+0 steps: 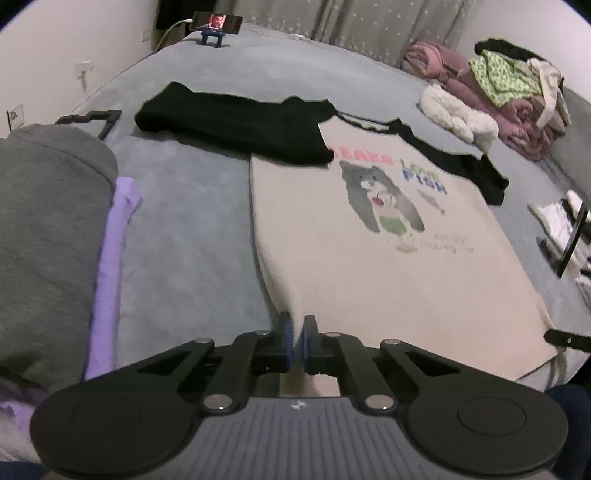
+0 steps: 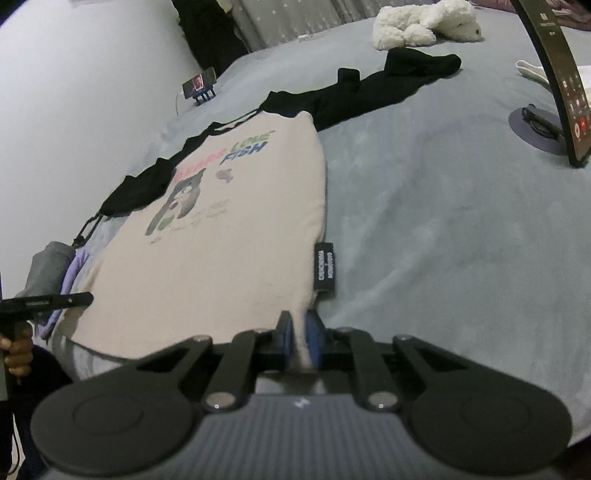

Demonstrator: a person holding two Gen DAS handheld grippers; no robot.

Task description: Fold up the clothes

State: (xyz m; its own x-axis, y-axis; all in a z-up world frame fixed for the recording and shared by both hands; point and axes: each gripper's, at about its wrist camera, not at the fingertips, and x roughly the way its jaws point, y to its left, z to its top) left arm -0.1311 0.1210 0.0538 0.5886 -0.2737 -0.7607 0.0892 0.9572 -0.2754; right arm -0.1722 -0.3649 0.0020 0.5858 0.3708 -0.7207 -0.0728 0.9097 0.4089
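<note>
Both hand-held grippers, left point(image 1: 297, 332) and right point(image 2: 300, 334), clamp the shirt point(image 1: 369, 240) hem; print blurred

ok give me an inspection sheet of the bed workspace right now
surface: grey blanket over the bed.
job's things: cream shirt lies flat, black sleeves spread.
clutter: grey folded garment, purple garment, white plush toy, clothes pile.
grippers: left gripper and right gripper each shut on the shirt's hem.
cables: charging cable to the phone.
surroundings: white wall, curtain.
</note>
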